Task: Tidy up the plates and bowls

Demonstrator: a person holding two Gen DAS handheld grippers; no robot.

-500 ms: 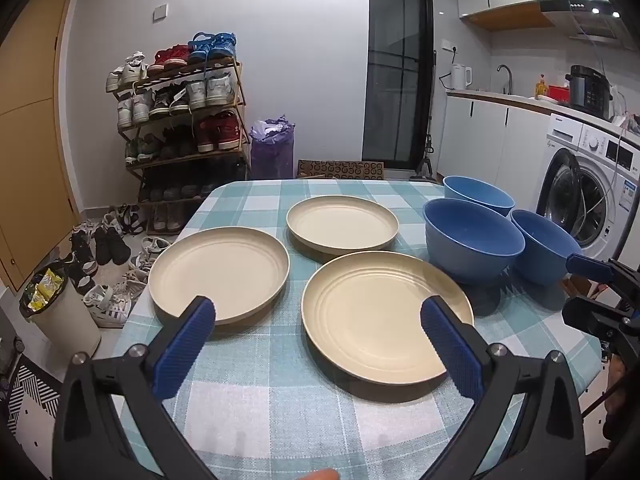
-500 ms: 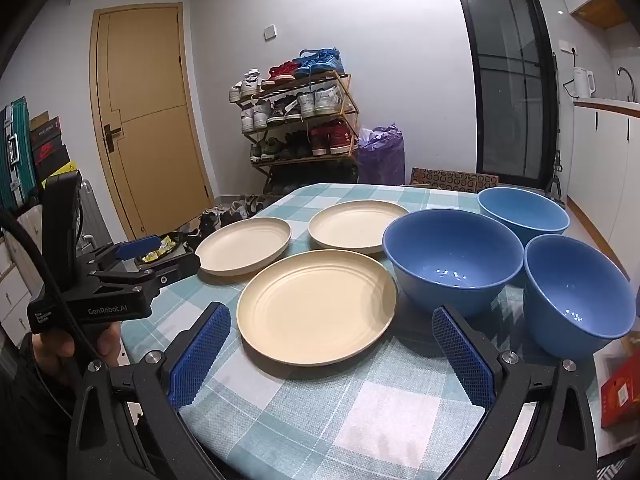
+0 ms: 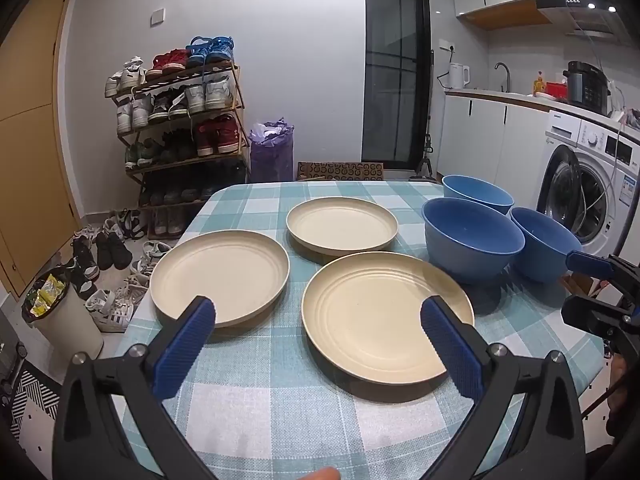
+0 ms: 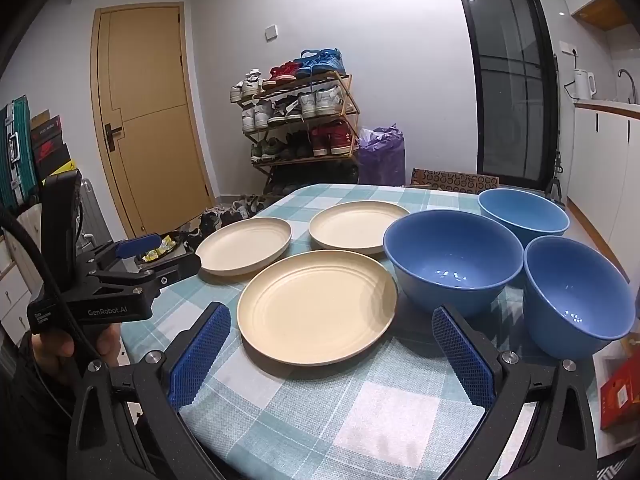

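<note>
Left gripper (image 3: 316, 344): jaws spread wide, nothing between the blue pads (image 3: 186, 344), pitched downward. Right gripper (image 4: 332, 356): same, wide apart and empty, tilted down. Left gripper sits off to the side in the right view, a hand (image 4: 60, 350) wrapped around its handle.

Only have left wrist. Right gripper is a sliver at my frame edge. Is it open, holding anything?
Observer: The right gripper is open, fingers wide apart, nothing between them.
Operator: Bowls empty? The near walls hide the bottoms for me.
Observer: The middle bowl and the near-right bowl are both empty right down to the bottom.
Operator: Where does my left gripper sit, seen from outside?
Observer: The left gripper is at the left edge of the table, close to the left plate, with a hand on its handle.
</note>
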